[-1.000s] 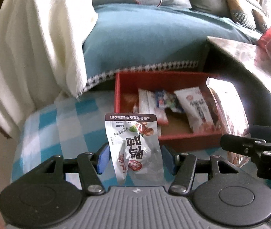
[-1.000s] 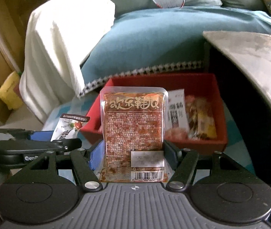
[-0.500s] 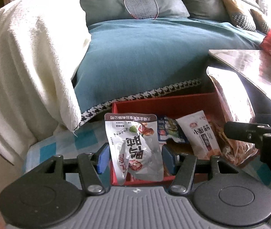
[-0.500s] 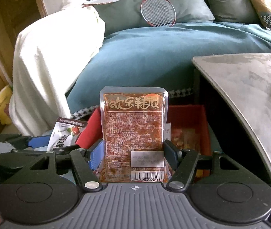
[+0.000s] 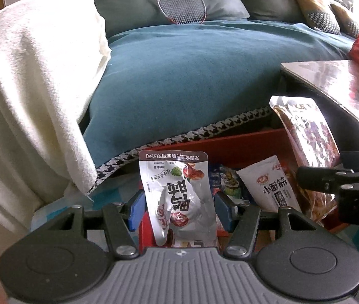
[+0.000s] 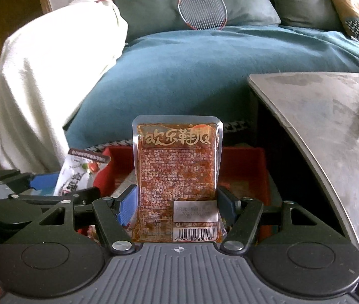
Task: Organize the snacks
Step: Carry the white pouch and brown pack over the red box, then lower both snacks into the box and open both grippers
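Note:
My left gripper (image 5: 178, 209) is shut on a silver snack pouch (image 5: 176, 192) with a brown top band, held upright over the near left part of the red box (image 5: 245, 147). My right gripper (image 6: 176, 200) is shut on a clear reddish-brown snack pack (image 6: 178, 174) with a barcode, upright above the red box (image 6: 240, 167). In the left wrist view that pack (image 5: 305, 139) rises at the right over the box. Several snack packets lie in the box, among them a white one (image 5: 270, 187). In the right wrist view the silver pouch (image 6: 80, 172) shows at the left.
Behind the box stands a sofa with a teal blanket (image 5: 204, 76), a white towel (image 5: 27, 88) over its left arm and a red badminton racket (image 5: 180, 5). A shiny table top (image 6: 331, 126) runs along the right. Blue checked cloth (image 5: 113, 192) lies under the box.
Both grippers have moved forward over the red box with their packs still held. The box has slid down toward the bottom of both views, and more of the sofa shows.

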Tool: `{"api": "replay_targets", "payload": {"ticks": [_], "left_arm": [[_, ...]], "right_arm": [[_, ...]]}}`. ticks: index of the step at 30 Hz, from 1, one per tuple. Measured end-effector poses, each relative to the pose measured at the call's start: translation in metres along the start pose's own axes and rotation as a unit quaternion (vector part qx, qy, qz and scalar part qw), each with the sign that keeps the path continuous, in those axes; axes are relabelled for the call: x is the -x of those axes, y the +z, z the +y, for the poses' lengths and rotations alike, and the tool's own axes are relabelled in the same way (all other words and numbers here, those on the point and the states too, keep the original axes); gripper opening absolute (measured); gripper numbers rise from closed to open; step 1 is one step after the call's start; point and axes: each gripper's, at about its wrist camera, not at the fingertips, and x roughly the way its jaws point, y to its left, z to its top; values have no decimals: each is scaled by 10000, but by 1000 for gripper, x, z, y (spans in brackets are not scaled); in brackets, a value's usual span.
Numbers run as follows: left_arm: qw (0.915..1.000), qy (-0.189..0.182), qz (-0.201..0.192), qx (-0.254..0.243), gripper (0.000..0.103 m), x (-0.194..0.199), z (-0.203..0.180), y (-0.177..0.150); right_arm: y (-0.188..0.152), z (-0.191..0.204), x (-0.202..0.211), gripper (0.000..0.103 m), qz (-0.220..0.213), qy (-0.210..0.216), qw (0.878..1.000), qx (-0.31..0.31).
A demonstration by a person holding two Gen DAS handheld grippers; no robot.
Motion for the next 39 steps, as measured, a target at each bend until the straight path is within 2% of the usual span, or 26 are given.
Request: {"api": "replay_targets", "payload": {"ticks": [18, 24, 28, 30, 35, 39], "left_arm": [[9998, -11, 185, -96, 51, -24, -6, 3], [9991, -87, 412, -76, 52, -38, -9, -3], [9981, -55, 593, -157, 54, -47, -12, -9], [9976, -71, 676, -146, 60, -50, -13, -11], [9977, -1, 642, -218, 60, -43, -16, -15], [9980, -59, 618, -76, 63, -25, -12, -20]], "right_arm": [[6, -4, -21, 73, 252, -227, 9994, -10], [0, -2, -36, 75, 497, -298, 9983, 83], [-5, -1, -46, 77, 695, -371, 9967, 181], [-7, -3, -48, 80, 844, -340, 9953, 325], [-9, -10, -39, 84, 776, -440, 9958, 203], [-11, -9, -20, 86, 608, -449, 9971, 90]]}}
